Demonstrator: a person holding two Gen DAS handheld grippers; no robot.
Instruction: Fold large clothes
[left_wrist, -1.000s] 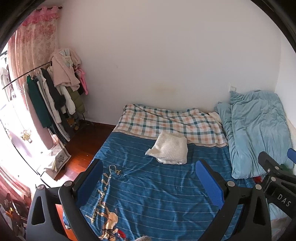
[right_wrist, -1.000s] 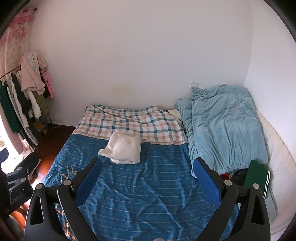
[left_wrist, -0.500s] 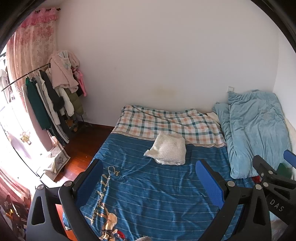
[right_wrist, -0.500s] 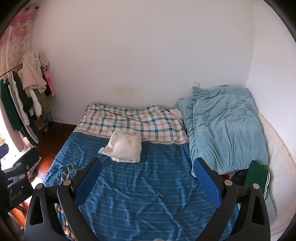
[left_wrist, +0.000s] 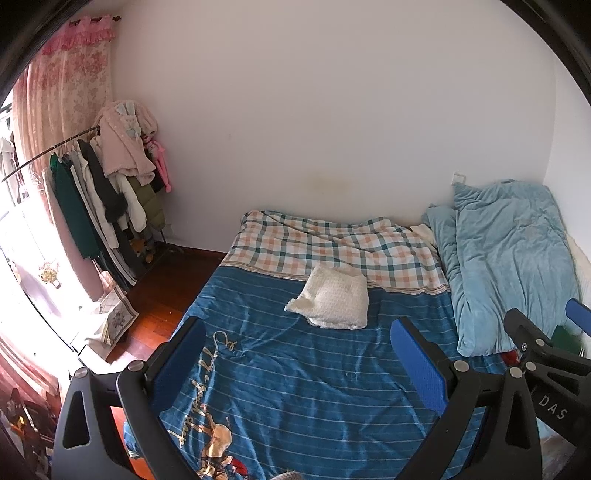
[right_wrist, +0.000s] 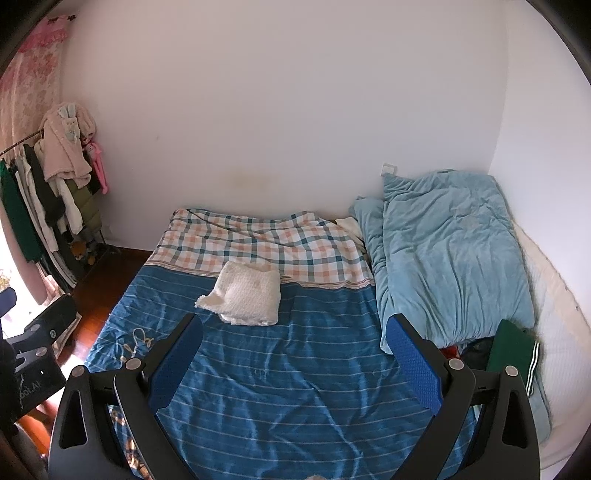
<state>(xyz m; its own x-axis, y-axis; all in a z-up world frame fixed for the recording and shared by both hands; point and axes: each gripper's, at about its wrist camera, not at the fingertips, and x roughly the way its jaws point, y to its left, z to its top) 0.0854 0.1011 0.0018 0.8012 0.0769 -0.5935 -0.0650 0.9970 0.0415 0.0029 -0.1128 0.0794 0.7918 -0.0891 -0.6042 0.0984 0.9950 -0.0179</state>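
Note:
A folded cream knitted garment (left_wrist: 332, 301) (right_wrist: 245, 297) lies on the blue striped bedspread (left_wrist: 314, 387) (right_wrist: 295, 376), near its checked far end. My left gripper (left_wrist: 299, 363) hovers open above the near part of the bed, nothing between its blue pads. My right gripper (right_wrist: 293, 363) is also open and empty, held beside it to the right. A dark green garment with white stripes (right_wrist: 511, 350) lies in a small pile at the bed's right side, below the light blue quilt (right_wrist: 447, 258).
A clothes rack (left_wrist: 99, 195) full of hanging garments stands at the left wall beside pink curtains (left_wrist: 62, 96). Dark wooden floor (left_wrist: 159, 291) runs along the bed's left edge. White walls close the far side and the right.
Both grippers have drifted slightly left and back from the bed, so the folded garment and quilt sit a little further right in view. Nothing was grasped or let go.

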